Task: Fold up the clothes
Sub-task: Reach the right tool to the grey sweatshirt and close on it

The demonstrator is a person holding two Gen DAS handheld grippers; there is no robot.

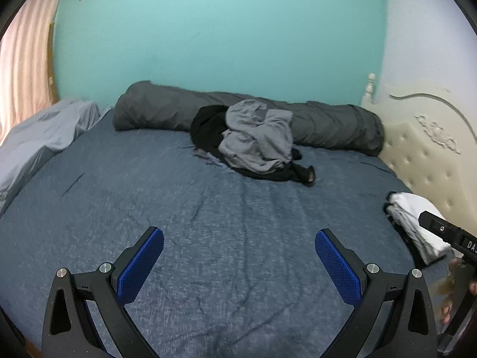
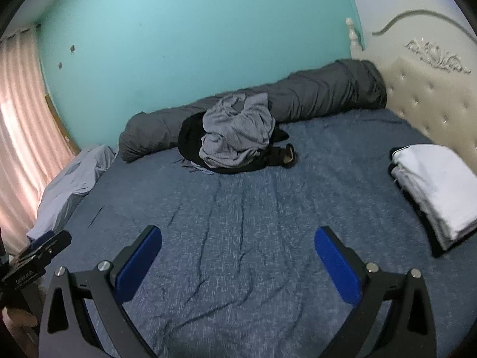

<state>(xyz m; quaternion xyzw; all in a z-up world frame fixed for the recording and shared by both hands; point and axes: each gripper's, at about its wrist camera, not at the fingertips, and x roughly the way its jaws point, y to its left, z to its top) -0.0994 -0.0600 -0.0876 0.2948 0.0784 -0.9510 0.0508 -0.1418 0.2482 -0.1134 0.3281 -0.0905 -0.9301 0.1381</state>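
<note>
A crumpled grey garment (image 1: 258, 137) (image 2: 237, 135) lies on top of a black garment (image 1: 208, 131) (image 2: 190, 140) near the far side of the blue bed (image 1: 208, 208) (image 2: 238, 203). A stack of folded white and grey clothes (image 1: 417, 223) (image 2: 435, 185) rests at the right by the headboard. My left gripper (image 1: 240, 238) hangs open over the bare sheet, well short of the pile. My right gripper (image 2: 238, 237) is open too, with nothing between its blue pads (image 2: 337, 265).
A rolled dark grey duvet (image 1: 328, 125) (image 2: 313, 95) lies along the teal wall. A light grey sheet (image 1: 44, 137) (image 2: 71, 179) is bunched at the left edge. The cream tufted headboard (image 1: 426, 155) (image 2: 432, 89) borders the right. Pink curtains (image 2: 21, 119) hang left.
</note>
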